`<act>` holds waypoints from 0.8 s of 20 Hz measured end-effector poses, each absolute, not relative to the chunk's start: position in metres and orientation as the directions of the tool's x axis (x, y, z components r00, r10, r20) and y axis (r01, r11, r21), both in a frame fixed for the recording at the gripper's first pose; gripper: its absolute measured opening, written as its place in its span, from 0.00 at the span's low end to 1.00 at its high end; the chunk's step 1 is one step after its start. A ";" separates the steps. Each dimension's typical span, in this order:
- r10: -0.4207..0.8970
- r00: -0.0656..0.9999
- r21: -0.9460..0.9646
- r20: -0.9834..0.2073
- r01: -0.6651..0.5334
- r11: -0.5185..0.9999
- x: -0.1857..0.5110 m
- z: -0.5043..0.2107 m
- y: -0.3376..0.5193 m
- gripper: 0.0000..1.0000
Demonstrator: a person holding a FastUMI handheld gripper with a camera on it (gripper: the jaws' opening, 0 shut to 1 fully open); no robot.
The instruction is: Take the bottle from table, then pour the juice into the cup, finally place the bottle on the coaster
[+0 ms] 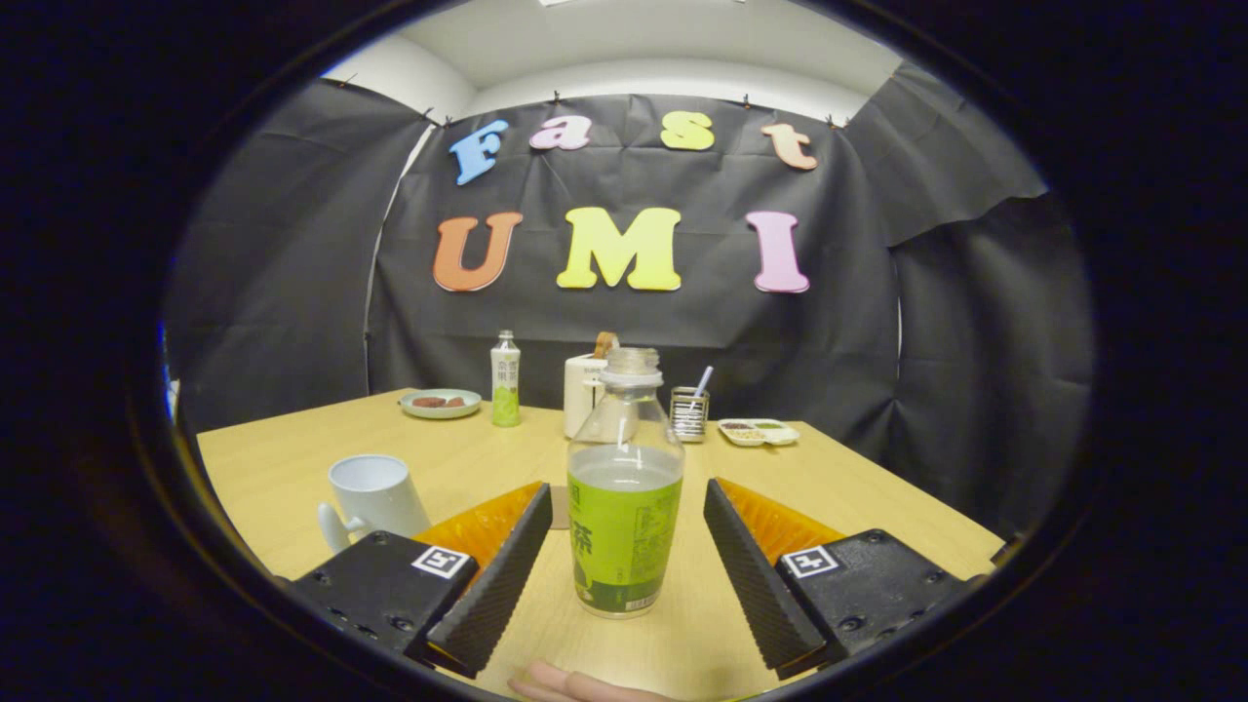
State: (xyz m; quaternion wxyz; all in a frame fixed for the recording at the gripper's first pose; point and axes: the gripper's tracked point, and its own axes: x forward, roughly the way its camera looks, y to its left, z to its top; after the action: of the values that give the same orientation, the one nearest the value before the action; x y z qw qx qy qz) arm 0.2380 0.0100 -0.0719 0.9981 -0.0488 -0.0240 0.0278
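Your gripper (624,546) is spread wide, fingers either side of the bottle (624,487) without touching. The bottle stands upright on the table (292,458), uncapped mouth upward, cup (373,495) nearby.

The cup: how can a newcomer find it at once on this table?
On the wooden table, find the open gripper around the uncapped bottle. The cup stands beside one finger. It is the white mug with a handle.
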 end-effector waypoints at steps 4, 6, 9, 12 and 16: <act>0.040 0.999 -0.104 0.013 -0.039 0.994 0.256 -0.080 0.014 1.00; 0.015 1.000 -0.096 0.012 -0.014 0.995 0.264 -0.079 0.011 1.00; 0.007 1.000 -0.091 0.019 -0.006 0.996 0.271 -0.075 0.012 1.00; 0.032 0.999 -0.088 0.036 -0.029 0.996 0.275 -0.070 0.016 1.00; 0.040 0.999 -0.099 0.024 -0.037 0.994 0.267 -0.072 0.017 0.80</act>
State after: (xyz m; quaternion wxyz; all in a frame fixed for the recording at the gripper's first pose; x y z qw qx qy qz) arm 0.2670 0.0175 -0.0717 0.9985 -0.0492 -0.0132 0.0192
